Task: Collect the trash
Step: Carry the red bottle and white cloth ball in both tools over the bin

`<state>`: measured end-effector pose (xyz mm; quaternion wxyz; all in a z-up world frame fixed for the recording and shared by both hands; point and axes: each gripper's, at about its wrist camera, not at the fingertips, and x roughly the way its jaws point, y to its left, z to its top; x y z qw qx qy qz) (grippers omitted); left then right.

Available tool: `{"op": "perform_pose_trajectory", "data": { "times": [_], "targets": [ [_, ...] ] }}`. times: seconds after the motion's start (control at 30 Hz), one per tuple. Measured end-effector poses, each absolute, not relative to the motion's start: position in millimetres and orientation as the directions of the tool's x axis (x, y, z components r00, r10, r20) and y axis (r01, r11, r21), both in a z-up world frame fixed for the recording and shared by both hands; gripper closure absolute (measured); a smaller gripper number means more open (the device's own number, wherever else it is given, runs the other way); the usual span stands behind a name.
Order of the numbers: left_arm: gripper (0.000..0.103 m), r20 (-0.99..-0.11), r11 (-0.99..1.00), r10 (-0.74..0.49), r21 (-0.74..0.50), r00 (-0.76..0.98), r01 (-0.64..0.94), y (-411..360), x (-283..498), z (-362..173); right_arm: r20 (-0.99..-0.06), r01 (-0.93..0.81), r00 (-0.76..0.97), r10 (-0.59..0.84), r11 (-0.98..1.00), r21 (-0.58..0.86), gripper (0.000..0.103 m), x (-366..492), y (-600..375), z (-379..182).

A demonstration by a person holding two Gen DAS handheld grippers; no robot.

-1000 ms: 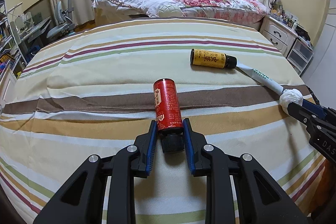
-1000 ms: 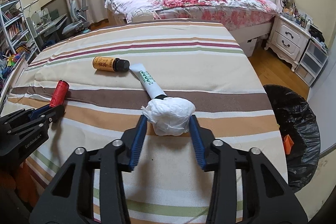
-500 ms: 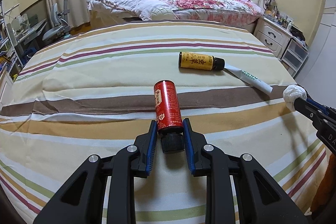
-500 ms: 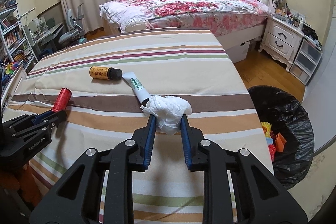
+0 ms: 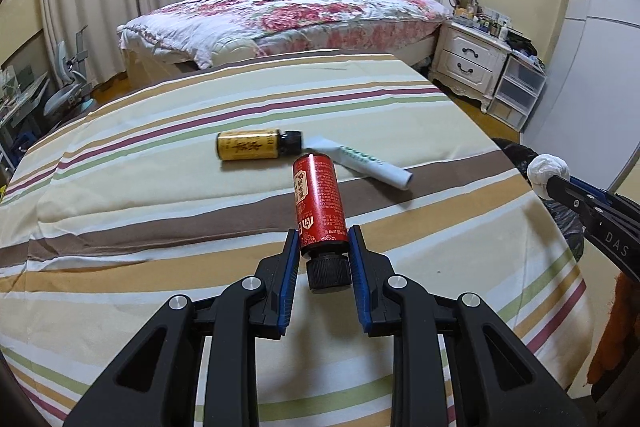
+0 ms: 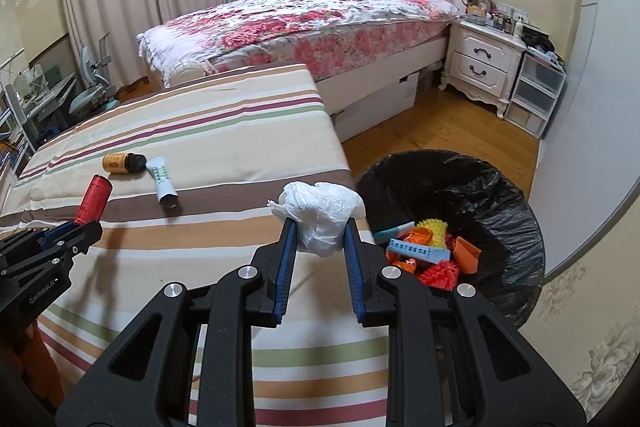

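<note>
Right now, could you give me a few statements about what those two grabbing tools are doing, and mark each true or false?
1. The left gripper is shut on the red bottle. True.
2. The right gripper holds the white tube. False: it is shut on the crumpled tissue; the tube lies on the striped sheet.
3. The black bin is empty. False: colourful scraps lie inside.
4. The yellow bottle lies on its side. True.
5. The bin stands on the bed. False: on the wooden floor.
</note>
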<state>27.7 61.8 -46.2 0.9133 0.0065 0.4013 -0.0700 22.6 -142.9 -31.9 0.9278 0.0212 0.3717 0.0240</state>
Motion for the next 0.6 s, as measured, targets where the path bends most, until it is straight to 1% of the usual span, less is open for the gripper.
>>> {"op": "perform_pose_trajectory", "data": {
  "times": [0.27,0.6],
  "targets": [
    [0.077,-0.719,0.966,-0.2,-0.031,0.666,0.257,-3.1,37.0,-39.7,-0.686,0.058,0.727,0.0,0.996,0.062,0.08,20.9,-184.9,-35.1],
    [0.077,-0.703,0.932,-0.261,-0.006,0.662,0.361,-68.8,52.4,-30.8,-0.685,0.127,0.727,-0.046,0.99,0.068,0.079,21.4,-221.8,-39.7]
  ]
}}
